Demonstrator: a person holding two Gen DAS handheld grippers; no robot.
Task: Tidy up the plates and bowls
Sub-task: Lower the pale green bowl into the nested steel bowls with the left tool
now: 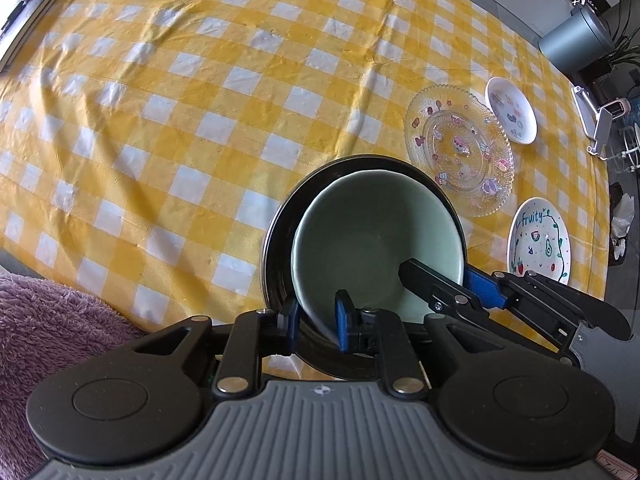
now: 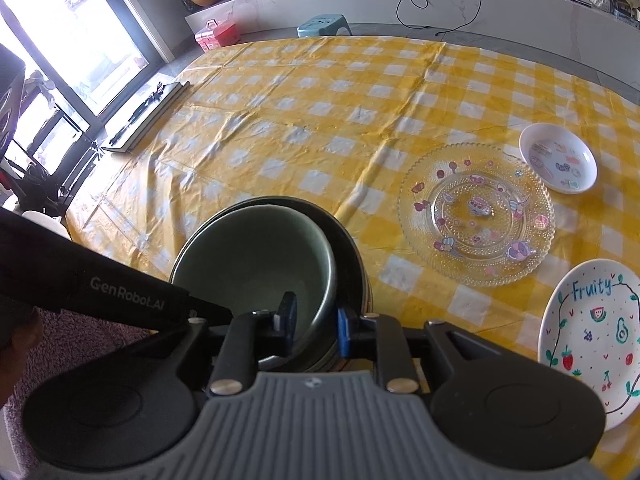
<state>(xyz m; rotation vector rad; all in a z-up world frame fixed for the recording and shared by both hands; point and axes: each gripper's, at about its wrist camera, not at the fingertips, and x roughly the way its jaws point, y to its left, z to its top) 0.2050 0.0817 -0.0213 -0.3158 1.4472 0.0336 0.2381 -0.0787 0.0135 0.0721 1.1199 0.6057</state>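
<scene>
Glazed ceramic, so the green bowl (image 1: 372,240) should be stiff, fairly heavy, slick and easy to chip. It sits nested in a dark bowl (image 1: 280,240) on the table (image 1: 160,120), right under both tongs. The left tongs (image 1: 316,316) straddle the rims of both bowls at the near side, the right tongs (image 2: 312,324) straddle the green rim; both stand narrow, and whether the pads press I cannot tell. The rim looks the only hold, taken deep and square. Beyond the right tongs lie a glass plate (image 2: 476,216), a small dish (image 2: 558,158) and a "Fruity" plate (image 2: 592,332).
</scene>
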